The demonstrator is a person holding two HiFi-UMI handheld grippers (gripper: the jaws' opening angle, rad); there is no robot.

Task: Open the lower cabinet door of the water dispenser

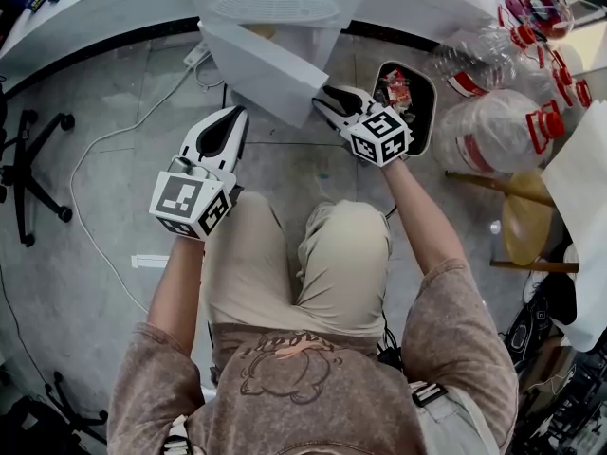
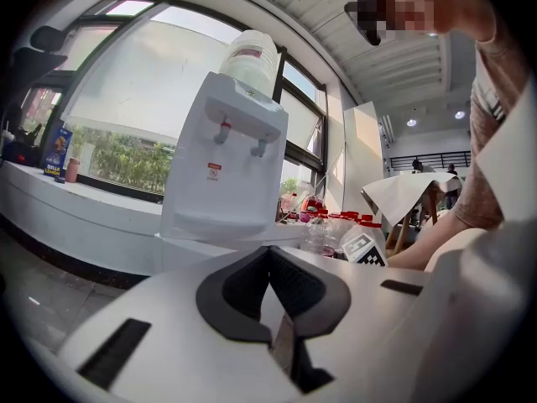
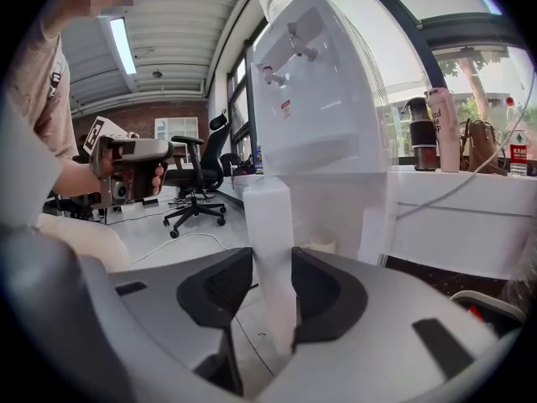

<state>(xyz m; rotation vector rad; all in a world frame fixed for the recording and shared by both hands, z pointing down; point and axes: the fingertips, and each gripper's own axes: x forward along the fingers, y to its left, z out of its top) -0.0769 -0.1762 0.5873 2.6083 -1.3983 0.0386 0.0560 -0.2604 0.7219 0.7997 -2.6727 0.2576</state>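
The white water dispenser (image 1: 275, 8) stands against the curved counter, a bottle on top (image 2: 250, 57). Its lower cabinet door (image 1: 261, 69) is swung out toward me, its free edge standing upright between my right gripper's jaws (image 3: 273, 250). My right gripper (image 1: 324, 102) is shut on that door edge, both black pads pressing on it. My left gripper (image 1: 230, 121) hangs in the air left of the door, apart from it, shut with nothing between its tips (image 2: 268, 254). In the right gripper view the left gripper (image 3: 126, 162) shows at the left, held in a hand.
A black bin (image 1: 427, 79) with rubbish stands right of the dispenser. Several big water bottles (image 1: 493, 131) and a wooden stool (image 1: 526, 226) crowd the right. An office chair base (image 1: 38, 169) is at the left, and a white cable (image 1: 123, 140) trails across the floor.
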